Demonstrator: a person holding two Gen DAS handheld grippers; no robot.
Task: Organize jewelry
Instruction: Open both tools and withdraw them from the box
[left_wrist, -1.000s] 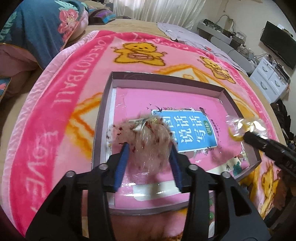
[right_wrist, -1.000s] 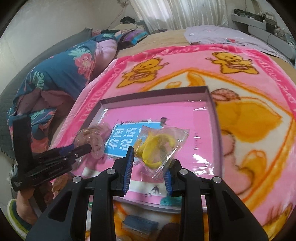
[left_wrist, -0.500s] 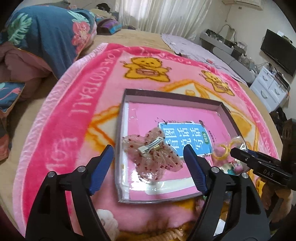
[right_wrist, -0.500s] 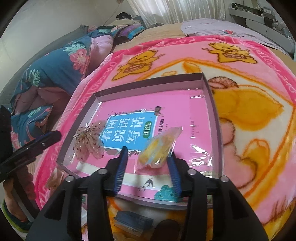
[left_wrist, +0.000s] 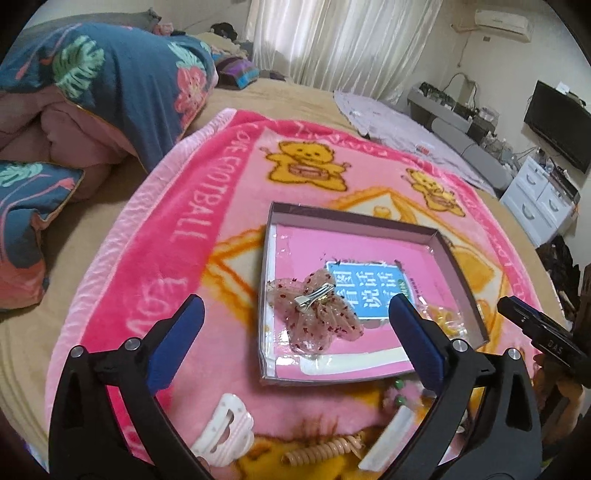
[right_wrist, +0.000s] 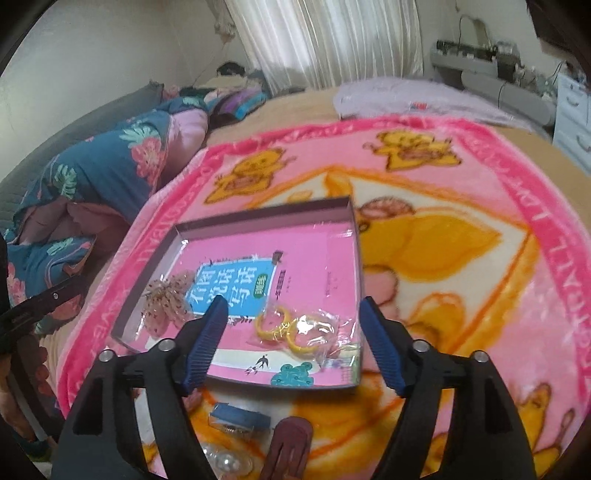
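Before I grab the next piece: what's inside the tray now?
Inside the tray: a pink book, the sheer bow hair clip and bagged yellow rings lying on it. Anything beneath the book is hidden.

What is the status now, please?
Left gripper open, right gripper open, both jaws just opening, nothing held. Bow clip and bagged yellow rings lie in the tray. Nothing in the way.

Cut off and blocked from your view

Your left tool (left_wrist: 295, 341) covers part of the white clip (left_wrist: 225, 434); the brown clip (right_wrist: 288, 448) runs off the bottom edge; the yellow rings (right_wrist: 286, 328) blur inside their wrapper.
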